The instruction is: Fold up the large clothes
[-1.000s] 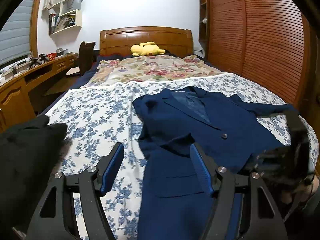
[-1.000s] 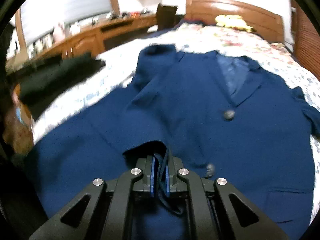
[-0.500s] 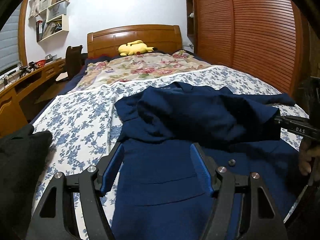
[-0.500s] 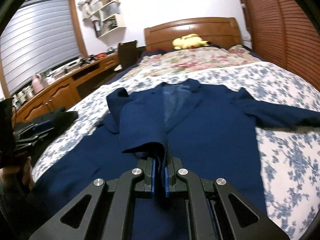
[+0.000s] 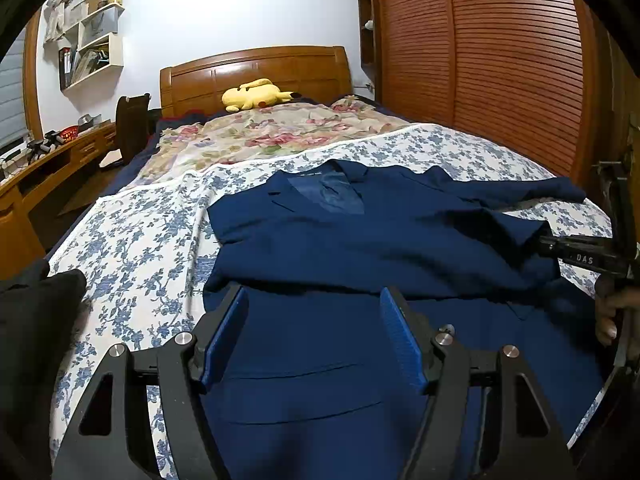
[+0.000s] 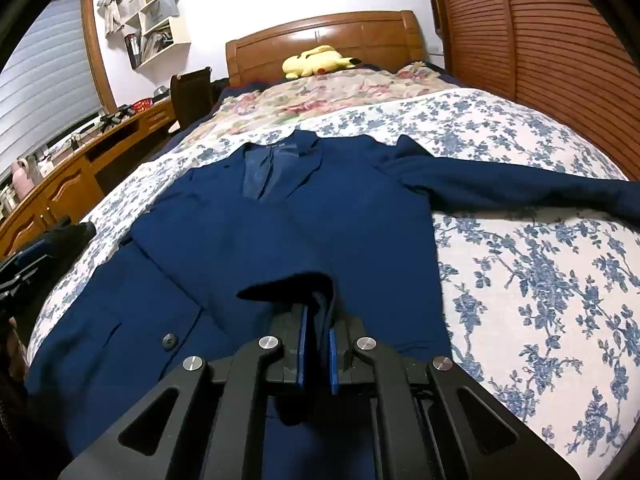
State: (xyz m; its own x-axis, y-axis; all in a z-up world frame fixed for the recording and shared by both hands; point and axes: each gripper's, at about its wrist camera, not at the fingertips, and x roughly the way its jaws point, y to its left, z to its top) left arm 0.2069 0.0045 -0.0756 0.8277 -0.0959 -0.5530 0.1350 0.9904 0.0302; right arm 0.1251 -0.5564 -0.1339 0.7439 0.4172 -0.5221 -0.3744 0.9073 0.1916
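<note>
A navy blazer lies face up on the blue-flowered bed sheet, collar toward the headboard. One sleeve is folded across its chest. My right gripper is shut on that sleeve's cuff, low over the blazer's front. In the left wrist view the right gripper shows at the right edge, held by a hand. The other sleeve stretches out to the right. My left gripper hangs open over the blazer's lower part, with nothing between its pads.
A black garment lies at the bed's front left. A flowered quilt and a yellow plush toy sit near the wooden headboard. A slatted wardrobe lines the right side. Desk and chair stand left.
The right gripper has carried the sleeve cuff across the blazer from the left side to the right; the sleeve now lies flatter over the chest. The left gripper has drifted sideways, still open.
</note>
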